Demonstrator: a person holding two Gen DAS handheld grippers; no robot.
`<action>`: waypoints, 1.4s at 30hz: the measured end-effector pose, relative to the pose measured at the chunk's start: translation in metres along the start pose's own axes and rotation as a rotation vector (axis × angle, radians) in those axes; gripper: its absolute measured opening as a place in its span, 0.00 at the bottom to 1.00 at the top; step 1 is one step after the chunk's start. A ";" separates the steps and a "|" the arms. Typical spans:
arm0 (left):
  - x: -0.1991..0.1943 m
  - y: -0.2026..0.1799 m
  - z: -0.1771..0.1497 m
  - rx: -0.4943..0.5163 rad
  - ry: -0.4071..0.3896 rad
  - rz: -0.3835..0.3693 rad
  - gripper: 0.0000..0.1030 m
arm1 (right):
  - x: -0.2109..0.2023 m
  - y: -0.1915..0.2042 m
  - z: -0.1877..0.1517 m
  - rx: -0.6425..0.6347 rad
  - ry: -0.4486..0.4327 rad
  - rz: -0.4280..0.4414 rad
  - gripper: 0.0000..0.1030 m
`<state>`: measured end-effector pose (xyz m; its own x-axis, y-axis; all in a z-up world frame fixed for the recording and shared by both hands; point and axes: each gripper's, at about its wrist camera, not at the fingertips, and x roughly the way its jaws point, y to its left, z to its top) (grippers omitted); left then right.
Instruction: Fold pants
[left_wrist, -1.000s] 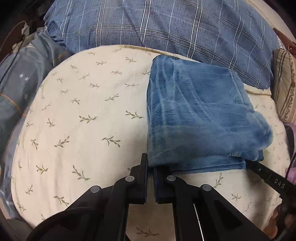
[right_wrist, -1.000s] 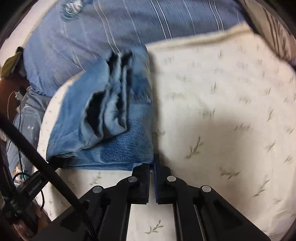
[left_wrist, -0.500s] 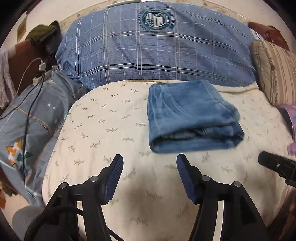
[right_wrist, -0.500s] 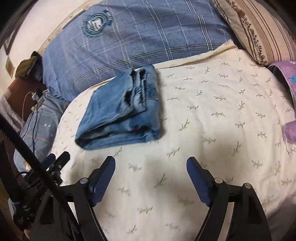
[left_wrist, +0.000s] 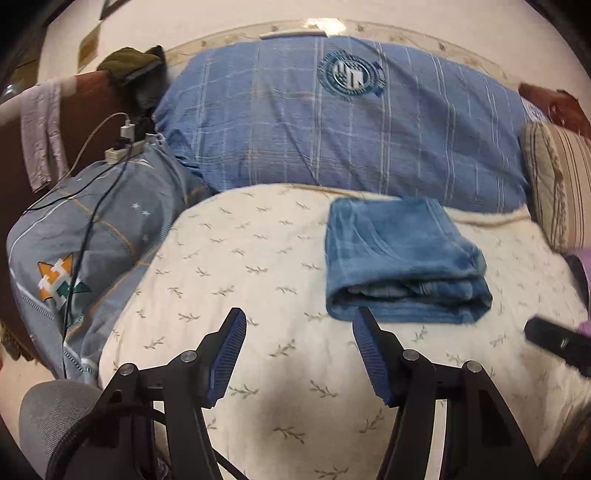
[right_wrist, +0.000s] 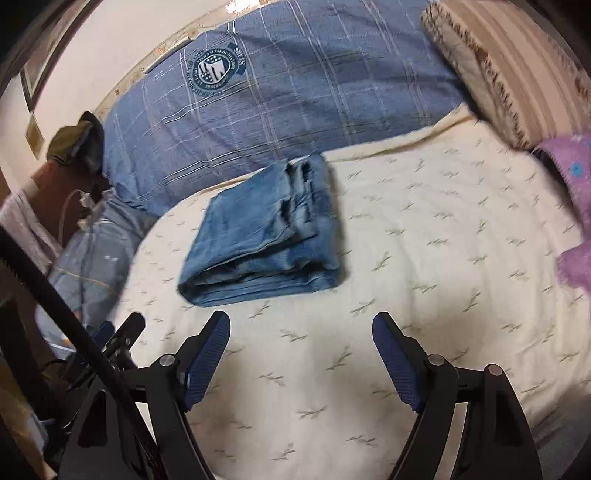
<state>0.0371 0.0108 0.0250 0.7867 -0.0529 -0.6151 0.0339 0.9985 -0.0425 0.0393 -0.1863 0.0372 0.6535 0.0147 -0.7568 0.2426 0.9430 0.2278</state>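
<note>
Pants (left_wrist: 402, 258) folded; right claw (left_wrist: 554, 341) cropped

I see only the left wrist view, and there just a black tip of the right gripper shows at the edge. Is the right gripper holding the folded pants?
Observer: No. The right gripper has just been opening. Its jaws stand wide with nothing between them, short of the pants.
Operator: How does the right side of the pants look?
Observer: Several layer edges show there, bunched rather than flush.
Operator: Is anything lying near that side?
Observer: Only bare cream bedcover, up to a purple cloth with a blue dot.
</note>
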 end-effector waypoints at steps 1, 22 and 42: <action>0.000 0.000 0.000 0.003 -0.001 -0.001 0.59 | 0.003 0.001 -0.001 0.001 0.016 0.006 0.78; -0.015 -0.005 0.004 0.052 -0.015 0.014 0.70 | -0.009 0.027 -0.005 -0.085 -0.043 0.001 0.80; -0.015 -0.008 0.005 0.058 0.016 -0.034 0.70 | -0.007 0.028 -0.004 -0.108 -0.048 -0.046 0.81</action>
<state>0.0282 0.0040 0.0386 0.7746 -0.0869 -0.6265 0.0970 0.9951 -0.0180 0.0385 -0.1590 0.0463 0.6779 -0.0425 -0.7340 0.1957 0.9727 0.1244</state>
